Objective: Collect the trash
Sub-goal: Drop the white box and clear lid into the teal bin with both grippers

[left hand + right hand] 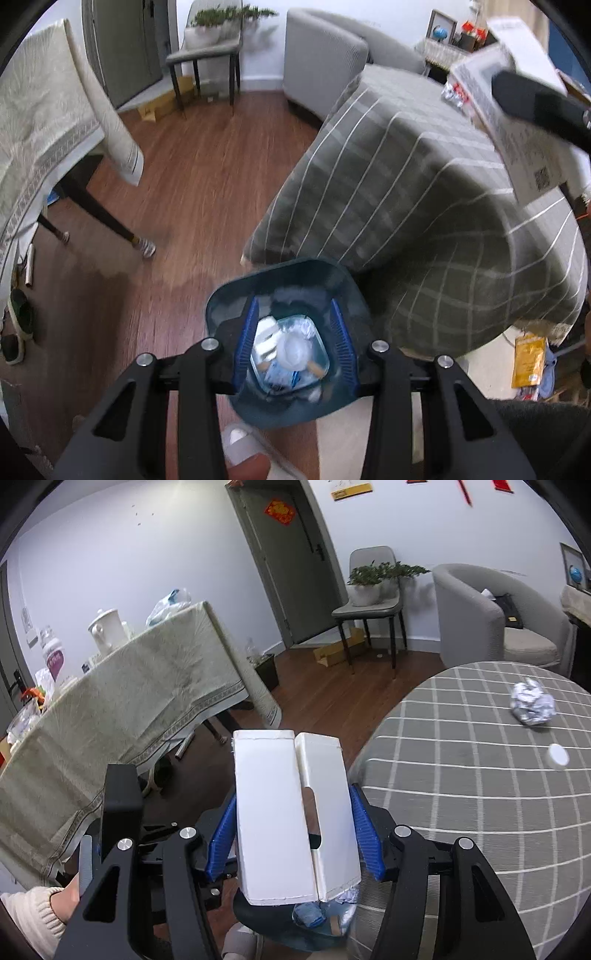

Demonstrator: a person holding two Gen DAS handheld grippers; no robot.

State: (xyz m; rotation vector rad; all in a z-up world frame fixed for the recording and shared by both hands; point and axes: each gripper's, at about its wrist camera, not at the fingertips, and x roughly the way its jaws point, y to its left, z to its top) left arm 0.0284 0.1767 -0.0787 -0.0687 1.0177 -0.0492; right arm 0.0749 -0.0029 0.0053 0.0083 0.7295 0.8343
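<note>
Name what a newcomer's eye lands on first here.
The white carton clamped in the right gripper, poised above the dark blue trash bin. The bin stands on the floor beside the checked tablecloth, already holding scraps. A crumpled foil ball lies on that cloth.

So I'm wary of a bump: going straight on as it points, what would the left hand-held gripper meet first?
Probably the blue trash bin: the left hand-held gripper points into its opening, toward the trash inside. Depth is unclear.
</note>
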